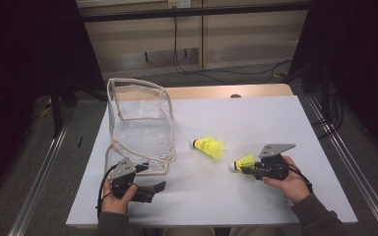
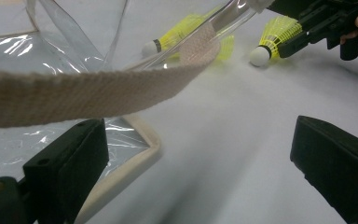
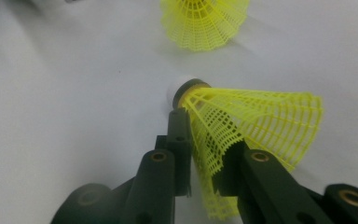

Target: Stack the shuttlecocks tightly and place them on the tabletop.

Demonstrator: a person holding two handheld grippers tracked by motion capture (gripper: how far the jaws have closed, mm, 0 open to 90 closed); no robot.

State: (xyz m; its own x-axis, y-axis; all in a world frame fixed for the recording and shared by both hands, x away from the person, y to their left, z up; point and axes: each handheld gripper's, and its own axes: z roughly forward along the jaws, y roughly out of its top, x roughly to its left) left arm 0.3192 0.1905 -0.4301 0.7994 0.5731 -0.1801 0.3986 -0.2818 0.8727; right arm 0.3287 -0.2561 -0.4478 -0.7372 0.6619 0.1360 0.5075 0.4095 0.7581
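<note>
Shuttlecock [image 3: 242,126] between right tongs [image 3: 205,154]

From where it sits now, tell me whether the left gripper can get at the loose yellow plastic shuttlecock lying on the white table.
Probably yes: the left gripper is open, and bare table lies between it and the shuttlecock.

White table and its surroundings

A white tabletop [image 1: 256,196] covers a wooden board [image 1: 211,92] whose far edge shows bare. A yellow shuttlecock [image 1: 209,146] lies on its side near the middle of the tabletop, its white cork pointing left. Metal rails [image 1: 44,167] run along both sides of the table over grey floor [image 1: 78,113]. Beyond the table, black cables [image 1: 202,73] trail across the floor below pale wall panels [image 1: 246,39].
</note>
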